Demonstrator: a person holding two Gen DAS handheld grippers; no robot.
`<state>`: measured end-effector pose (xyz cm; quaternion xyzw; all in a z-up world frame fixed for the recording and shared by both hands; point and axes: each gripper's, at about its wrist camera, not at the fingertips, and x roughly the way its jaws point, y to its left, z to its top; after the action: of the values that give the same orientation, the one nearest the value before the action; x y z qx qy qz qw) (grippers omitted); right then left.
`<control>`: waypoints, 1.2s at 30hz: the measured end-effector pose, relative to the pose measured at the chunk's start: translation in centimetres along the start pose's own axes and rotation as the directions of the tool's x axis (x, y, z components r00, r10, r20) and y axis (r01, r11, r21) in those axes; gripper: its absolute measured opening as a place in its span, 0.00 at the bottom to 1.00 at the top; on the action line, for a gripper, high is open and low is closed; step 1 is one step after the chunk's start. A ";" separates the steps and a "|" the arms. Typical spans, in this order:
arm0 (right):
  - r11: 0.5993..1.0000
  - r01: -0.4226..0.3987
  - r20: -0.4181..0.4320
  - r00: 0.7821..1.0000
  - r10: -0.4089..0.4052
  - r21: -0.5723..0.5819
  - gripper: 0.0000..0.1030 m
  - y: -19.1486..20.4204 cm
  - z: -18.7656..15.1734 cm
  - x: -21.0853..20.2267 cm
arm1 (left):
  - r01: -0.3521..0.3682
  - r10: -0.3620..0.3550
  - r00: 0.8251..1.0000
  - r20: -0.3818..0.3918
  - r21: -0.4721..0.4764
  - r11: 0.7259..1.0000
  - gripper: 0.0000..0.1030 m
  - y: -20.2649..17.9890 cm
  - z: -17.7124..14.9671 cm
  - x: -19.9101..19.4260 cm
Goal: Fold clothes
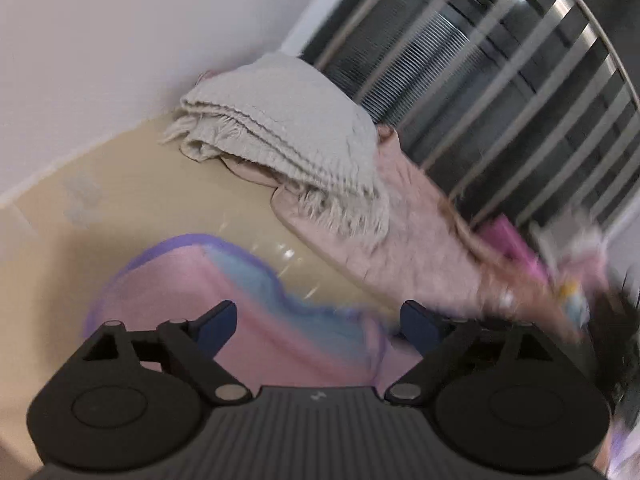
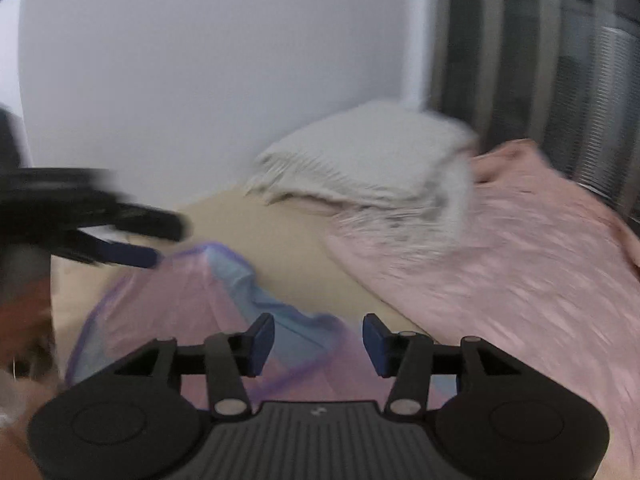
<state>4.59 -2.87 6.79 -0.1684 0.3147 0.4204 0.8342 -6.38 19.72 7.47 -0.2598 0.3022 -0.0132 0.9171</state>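
Left wrist: no legible writing; both jaws apart over pink garment [image 1: 280, 344].

Pastels on beige — colours only

The garment [image 1: 248, 320] is pink with a light-blue patch and purple edging; the folded throw [image 1: 288, 128] is pale grey-white (ribbed, fringed), on a dusty-pink blanket [image 2: 520, 264]; the surface [image 1: 152, 200] is beige — both grippers are black with dark-blue pads [image 2: 260, 344].
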 end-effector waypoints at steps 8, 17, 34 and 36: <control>0.997 -0.069 -0.157 0.985 0.066 -0.017 0.14 1.1 1.6 7.9 | 0.085 -0.079 0.995 -0.061 0.101 0.991 0.76 0.1 -6.6 -2.4; 0.931 0.030 -0.070 0.998 -0.005 0.364 0.28 -3.1 2.3 9.4 | 0.054 -0.032 0.994 -0.105 0.217 0.975 0.44 -1.0 -9.0 -3.2; 0.944 0.111 -0.110 0.991 -0.081 0.311 0.01 -2.1 0.0 6.3 | -0.011 0.022 0.998 -0.051 0.194 0.981 0.00 -2.0 -10.2 -4.1; 0.943 0.101 -0.096 0.993 -0.074 0.316 0.01 -1.7 0.7 6.5 | -0.020 0.027 0.999 -0.038 0.171 0.985 0.00 -1.4 -10.1 -4.8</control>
<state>9.20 0.39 3.03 -0.0619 0.4053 0.3188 0.8546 -15.76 14.63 3.92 -0.1763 0.3212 -0.0333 0.9299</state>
